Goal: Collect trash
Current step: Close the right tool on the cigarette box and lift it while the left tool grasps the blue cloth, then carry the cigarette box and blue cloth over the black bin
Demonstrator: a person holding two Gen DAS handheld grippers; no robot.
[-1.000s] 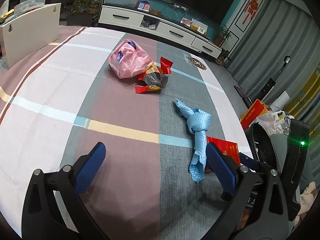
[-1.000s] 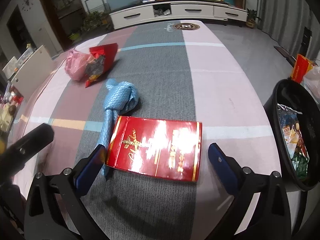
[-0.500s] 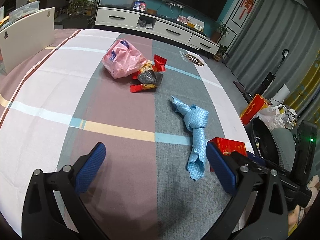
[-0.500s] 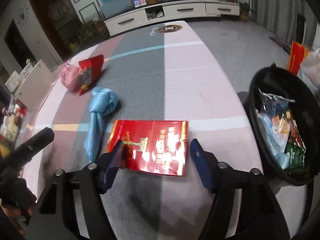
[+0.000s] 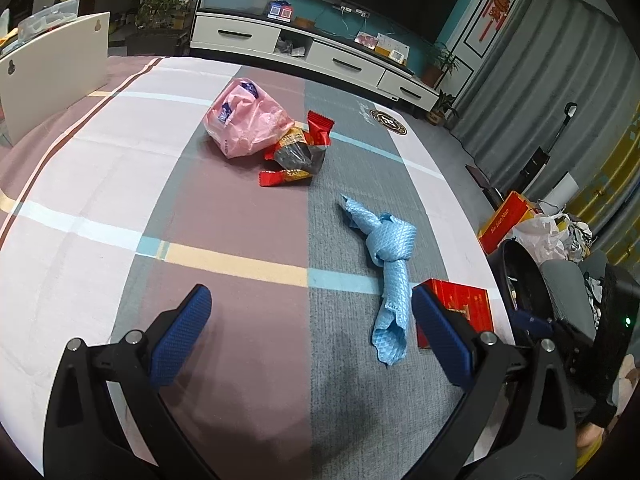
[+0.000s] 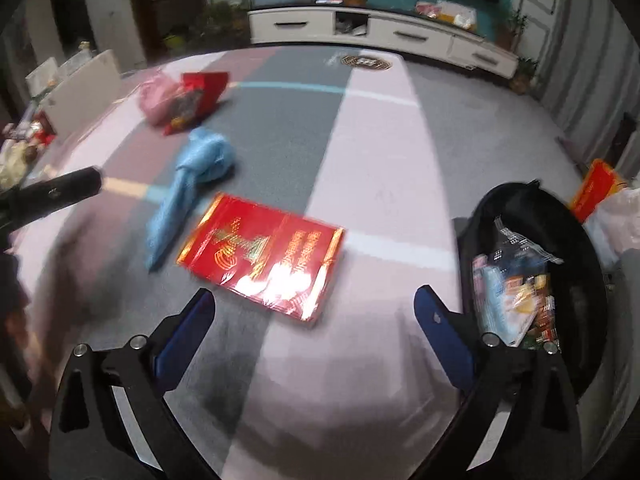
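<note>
A flat red box (image 6: 264, 256) lies on the striped cloth-covered table near its right edge; it also shows in the left wrist view (image 5: 464, 312). A knotted blue cloth (image 5: 390, 268) lies left of it (image 6: 192, 184). A pink plastic bag (image 5: 248, 120) and red snack wrappers (image 5: 298, 152) lie farther back. A black trash bin (image 6: 532, 272) with wrappers inside stands off the table's right edge. My right gripper (image 6: 314, 324) is open and empty, just in front of the red box. My left gripper (image 5: 312, 332) is open and empty over the table, near the blue cloth.
A white board (image 5: 52, 76) stands at the table's far left. A white TV cabinet (image 5: 312, 48) lines the back wall. A red bag (image 5: 504, 220) and white plastic bags (image 5: 548, 232) sit on the floor beyond the bin.
The right gripper narrowed around the red box, then opened wide again and swung right, so the bin is now closer in view. The left gripper drifted slightly; the box has not left the table.
</note>
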